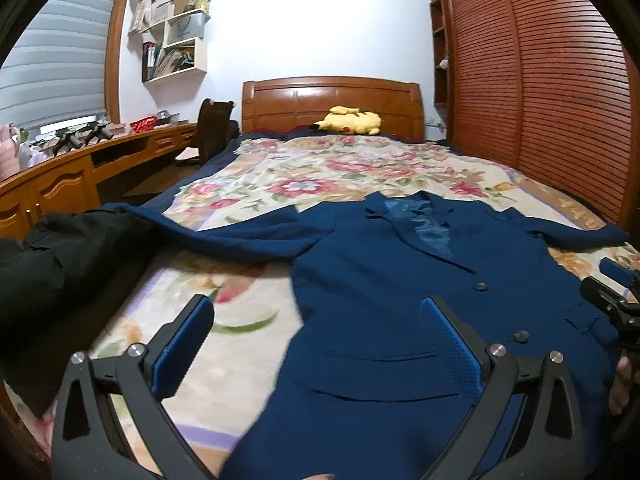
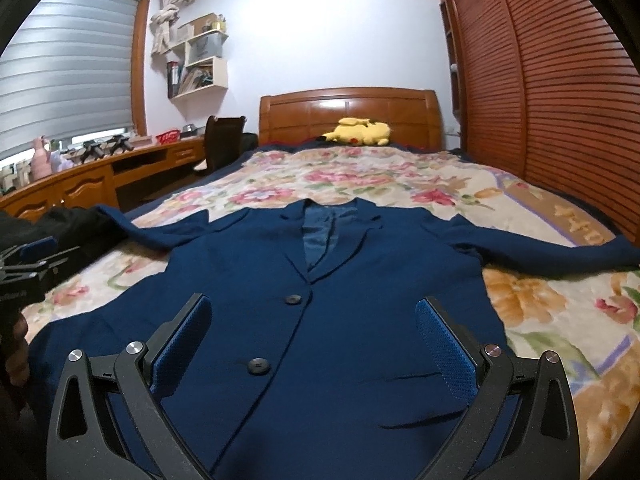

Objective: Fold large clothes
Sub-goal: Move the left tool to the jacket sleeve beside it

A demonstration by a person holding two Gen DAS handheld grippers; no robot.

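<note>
Navy blazer (image 2: 340, 320) lies face up and buttoned on the near half of the floral bedspread (image 2: 360, 176), collar far, both sleeves spread to the left and right edges. Its left sleeve end touches a black garment (image 1: 60, 264). Both the left gripper (image 1: 316, 344) and the right gripper (image 2: 312, 340) hover over the hem, jaws apart, holding nothing. Bare bedspread runs far to the yellow plush (image 2: 360, 130) by the headboard.
</note>
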